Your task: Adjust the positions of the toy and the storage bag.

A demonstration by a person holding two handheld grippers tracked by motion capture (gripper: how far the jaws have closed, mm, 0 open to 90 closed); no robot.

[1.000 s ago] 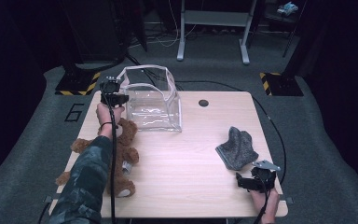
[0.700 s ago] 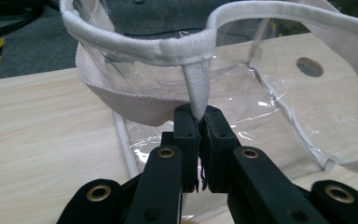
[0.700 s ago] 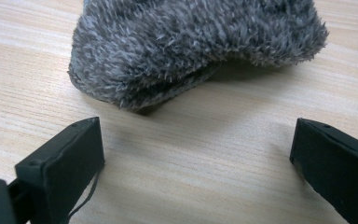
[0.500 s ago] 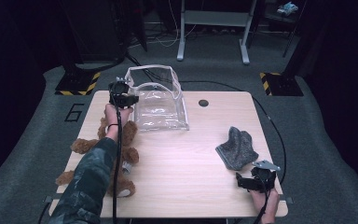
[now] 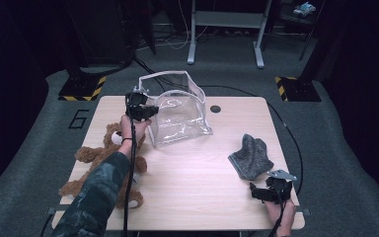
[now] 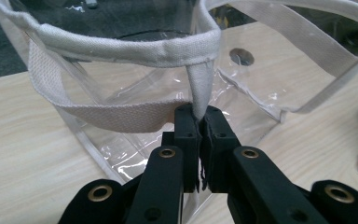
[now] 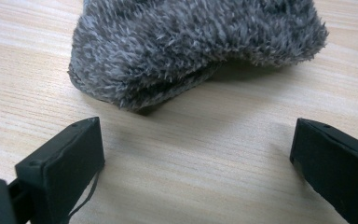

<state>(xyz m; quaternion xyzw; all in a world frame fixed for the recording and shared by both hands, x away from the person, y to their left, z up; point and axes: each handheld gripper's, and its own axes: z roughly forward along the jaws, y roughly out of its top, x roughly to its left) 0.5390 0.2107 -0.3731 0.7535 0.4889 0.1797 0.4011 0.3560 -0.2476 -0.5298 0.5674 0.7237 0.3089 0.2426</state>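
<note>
At the far-left part of the table [image 5: 192, 177], the left claw [image 6: 198, 122] is pinching the white fabric trim of the clear bag [image 5: 180, 118], which is standing upright w/ a teddy bear [image 5: 96, 158] just left of it. Near right, the right claw [image 7: 196, 154] is resting released, jaws wide apart, just short of the grey fuzzy sock [image 7: 191, 42].
</note>
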